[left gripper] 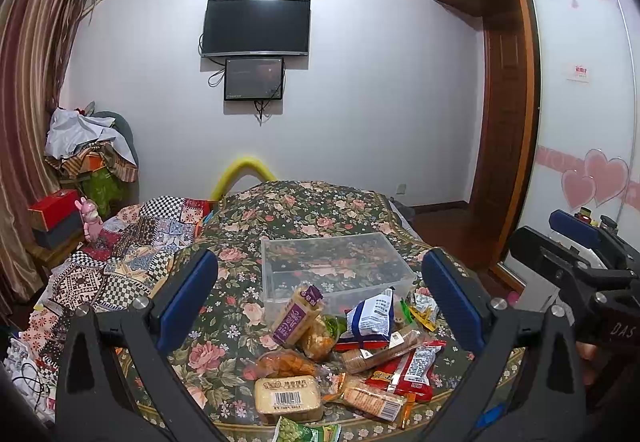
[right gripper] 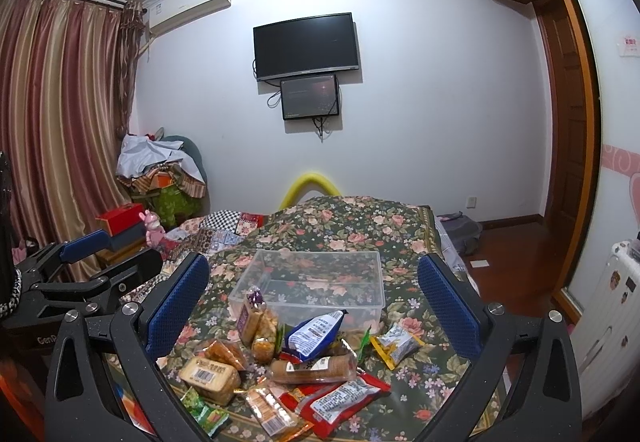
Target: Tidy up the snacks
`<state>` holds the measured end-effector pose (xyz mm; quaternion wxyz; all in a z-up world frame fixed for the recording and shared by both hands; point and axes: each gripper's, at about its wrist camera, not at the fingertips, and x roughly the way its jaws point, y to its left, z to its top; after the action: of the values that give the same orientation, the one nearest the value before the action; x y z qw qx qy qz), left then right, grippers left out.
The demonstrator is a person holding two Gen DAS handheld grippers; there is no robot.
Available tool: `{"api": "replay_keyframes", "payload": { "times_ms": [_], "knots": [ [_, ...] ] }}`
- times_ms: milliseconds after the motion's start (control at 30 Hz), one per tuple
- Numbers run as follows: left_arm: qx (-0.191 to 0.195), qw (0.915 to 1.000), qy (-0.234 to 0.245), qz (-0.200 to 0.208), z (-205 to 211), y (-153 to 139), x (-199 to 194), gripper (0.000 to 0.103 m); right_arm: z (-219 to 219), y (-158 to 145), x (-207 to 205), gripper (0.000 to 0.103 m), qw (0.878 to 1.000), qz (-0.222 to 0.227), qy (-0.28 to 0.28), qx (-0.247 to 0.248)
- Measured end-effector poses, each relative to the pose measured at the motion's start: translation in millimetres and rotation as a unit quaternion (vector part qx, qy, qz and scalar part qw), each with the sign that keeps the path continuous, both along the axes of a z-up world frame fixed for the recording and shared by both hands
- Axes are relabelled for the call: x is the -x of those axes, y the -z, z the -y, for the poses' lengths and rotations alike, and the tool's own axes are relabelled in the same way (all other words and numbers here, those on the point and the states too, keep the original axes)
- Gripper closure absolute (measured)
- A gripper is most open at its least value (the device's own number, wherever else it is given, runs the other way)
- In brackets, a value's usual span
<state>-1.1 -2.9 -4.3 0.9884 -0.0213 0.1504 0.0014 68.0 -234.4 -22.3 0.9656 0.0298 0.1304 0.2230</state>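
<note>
Now both the left gripper [left gripper: 320, 294] and right gripper [right gripper: 314, 298] hang wide apart, holding nothing, above the snack pile [right gripper: 288, 366] beside the clear box [right gripper: 312, 282].

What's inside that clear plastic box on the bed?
The clear plastic box appears empty: only the floral bedspread shows through its walls and floor. Its near bottom corner is hidden by the leaning snack packets, so that part can't be checked.

One clear rectangular plastic bin [right gripper: 308, 284] ahead of the tool. Roughly a dozen wrapped snack packets [right gripper: 288, 366] between its fingers: one blue-and-white pouch [right gripper: 314, 332], one purple-labelled biscuit pack [left gripper: 296, 316], two red sachets [right gripper: 340, 398]. Two black wall screens [right gripper: 306, 45].
</note>
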Motion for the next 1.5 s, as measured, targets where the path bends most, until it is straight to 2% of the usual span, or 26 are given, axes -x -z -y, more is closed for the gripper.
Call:
{"api": "replay_keyframes", "payload": {
  "times_ms": [467,767,833,933,1100,1300,1500],
  "knots": [
    [0.004,0.9999,-0.005,-0.009,-4,5,-7,0.000,0,3,-2,0.000,1.000,-0.006,0.000,-0.004],
    [0.014,0.9988,0.008,-0.047,-14,21,-18,0.000,6,22,-17,0.000,0.999,-0.050,-0.001,-0.005],
    [0.012,0.9983,0.006,-0.056,-16,28,-22,0.004,7,30,-21,0.001,0.998,-0.064,0.001,0.001],
    [0.005,0.9964,0.009,-0.084,-18,41,-30,0.015,9,45,-30,0.001,0.996,-0.094,0.006,0.012],
    [0.001,0.9893,0.024,-0.144,-23,73,-47,0.015,15,70,-46,0.007,0.989,-0.149,-0.003,0.016],
    [-0.010,0.9790,0.017,-0.203,-30,113,-62,0.015,14,103,-60,0.008,0.977,-0.210,-0.008,0.035],
    [0.009,0.9648,0.011,-0.263,-42,150,-78,0.015,7,132,-74,0.008,0.965,-0.255,-0.010,0.056]
  ]
}}
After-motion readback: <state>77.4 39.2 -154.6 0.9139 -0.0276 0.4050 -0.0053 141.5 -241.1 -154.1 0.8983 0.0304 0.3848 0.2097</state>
